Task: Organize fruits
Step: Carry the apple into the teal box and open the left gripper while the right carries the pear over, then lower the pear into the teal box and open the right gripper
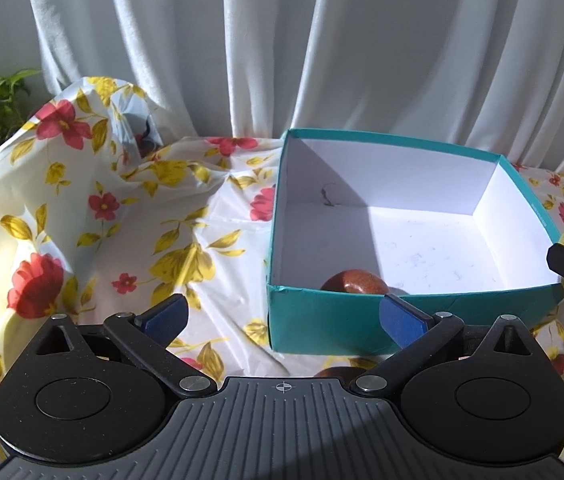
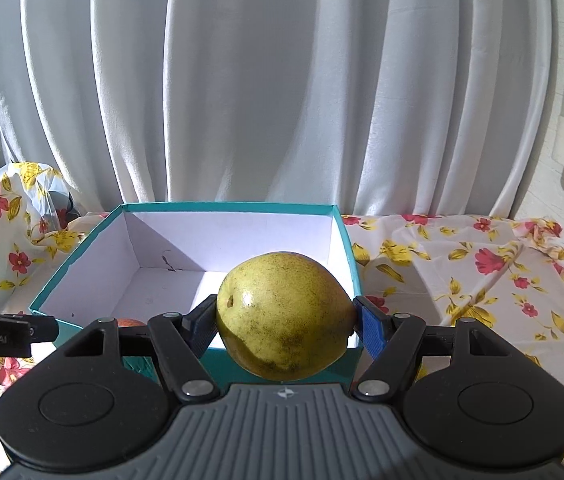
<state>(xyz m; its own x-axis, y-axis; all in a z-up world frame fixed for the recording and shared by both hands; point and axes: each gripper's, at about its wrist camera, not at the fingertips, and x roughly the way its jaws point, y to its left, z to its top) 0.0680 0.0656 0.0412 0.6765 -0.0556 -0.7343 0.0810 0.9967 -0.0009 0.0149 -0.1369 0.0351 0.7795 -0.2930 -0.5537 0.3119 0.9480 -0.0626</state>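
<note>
Gripping the green pear (image 2: 286,316), the right gripper (image 2: 286,322) should clear the teal box (image 2: 81,248) rim ahead before releasing; left gripper (image 1: 282,316) idles, jaws apart.

Sunlit white curtain (image 2: 241,100), floral tablecloth (image 2: 462,264)

black tongs (image 2: 286,320) w/ blue pads (image 2: 374,330), silver screws, ribbed grey base, "enRobot.AI" label.

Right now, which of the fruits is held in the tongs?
The yellow-green pear, clamped in the right tongs by the box. The brown fruit lies inside the box, untouched.
</note>
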